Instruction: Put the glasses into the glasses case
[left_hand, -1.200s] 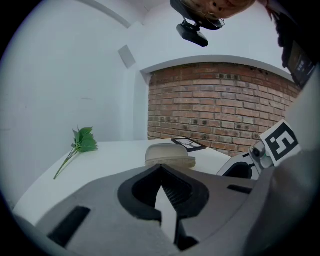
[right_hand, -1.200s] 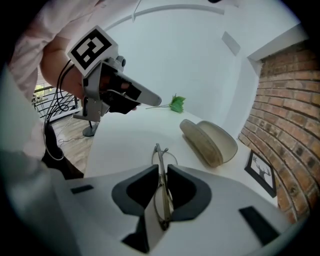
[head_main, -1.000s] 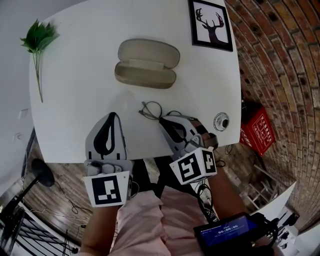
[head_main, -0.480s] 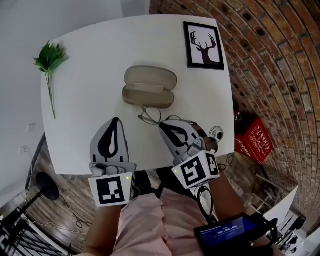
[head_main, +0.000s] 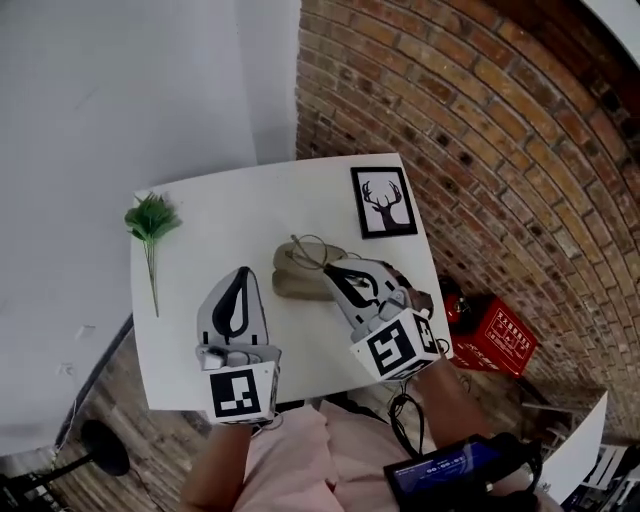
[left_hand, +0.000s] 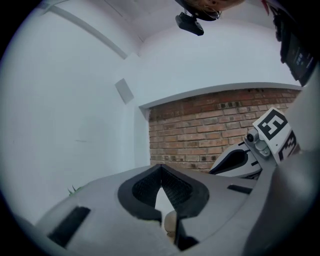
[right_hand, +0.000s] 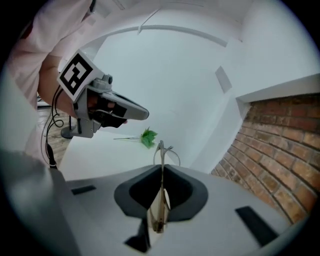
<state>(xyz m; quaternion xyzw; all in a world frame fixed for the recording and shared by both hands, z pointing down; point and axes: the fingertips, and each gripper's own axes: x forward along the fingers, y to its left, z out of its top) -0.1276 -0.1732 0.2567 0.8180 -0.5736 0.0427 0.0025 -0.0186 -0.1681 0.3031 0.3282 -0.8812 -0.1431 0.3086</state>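
Right gripper (head_main: 329, 267): my jaws are pressed together on the glasses (head_main: 312, 248), pinching a thin part of the wire frame between the pads. My own view shows the frame standing on edge in the grip, with its lens rim sticking out past the jaw tips.
Glasses: clear of the table (head_main: 200, 240) and held over the glasses case (head_main: 290, 285). From my head they overlap the case's far side. I cannot tell whether they touch it.
Left gripper (head_main: 243, 273): my jaws are closed tip to tip with nothing between them. It hangs to the left of the case, over the table's near half.
Glasses case: lies open, about the middle of the table and a little toward the right edge. My right gripper hides part of it.
Deer picture (head_main: 383, 201): lies flat in the far right corner, apart from the case.
Green sprig (head_main: 150, 220): lies along the left edge, leaves toward the far left corner, well apart from the case.
Red box (head_main: 497, 338): on the floor beyond the right edge, below the brick wall (head_main: 470, 130).
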